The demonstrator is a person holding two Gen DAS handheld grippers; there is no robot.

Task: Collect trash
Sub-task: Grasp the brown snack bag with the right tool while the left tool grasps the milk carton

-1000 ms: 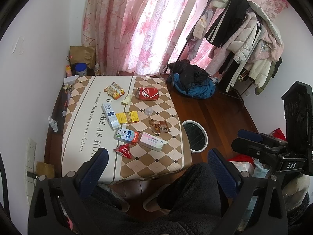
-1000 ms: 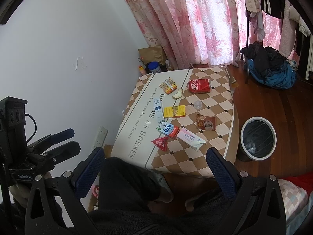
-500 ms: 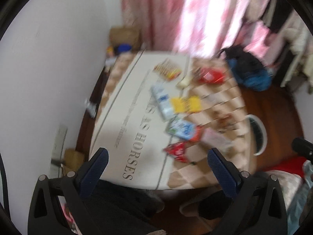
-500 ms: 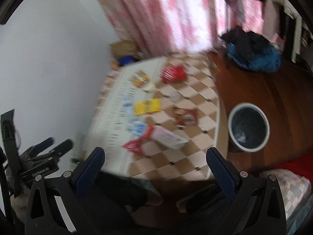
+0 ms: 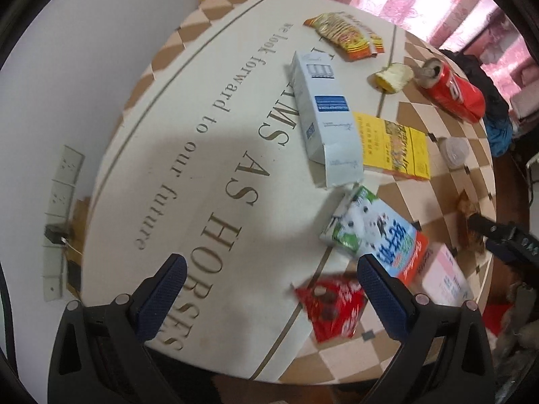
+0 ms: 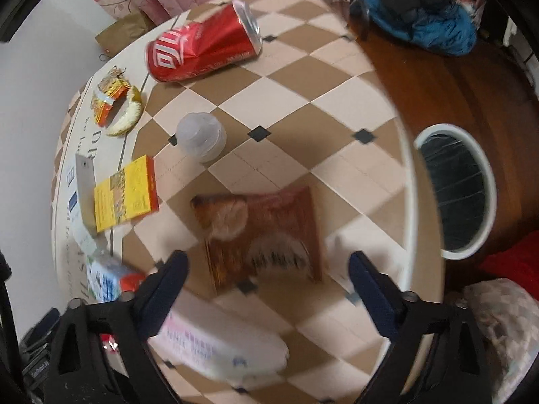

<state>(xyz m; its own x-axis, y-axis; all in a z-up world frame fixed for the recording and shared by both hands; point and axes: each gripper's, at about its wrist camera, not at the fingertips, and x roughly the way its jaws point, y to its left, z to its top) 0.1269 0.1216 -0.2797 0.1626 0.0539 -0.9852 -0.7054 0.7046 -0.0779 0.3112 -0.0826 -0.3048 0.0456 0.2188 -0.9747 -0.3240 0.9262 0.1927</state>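
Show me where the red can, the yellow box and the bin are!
red can (image 6: 198, 52), right wrist view, middle of its side.
yellow box (image 6: 124, 193), right wrist view, its top face.
bin (image 6: 490, 175), right wrist view, white rim.

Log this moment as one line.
left gripper: open, above table | right gripper: open, closing, over brown snack bag | bin: beside table

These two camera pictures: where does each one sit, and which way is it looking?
Left wrist: on the left hand-held gripper, looking down on the table's lettered side; its open blue fingers show, and the other gripper's tip.
Right wrist: on the right hand-held gripper, looking down on a brown packet and the bin; its jaws have just been closing, nothing gripped.
Shared: red can, yellow box.
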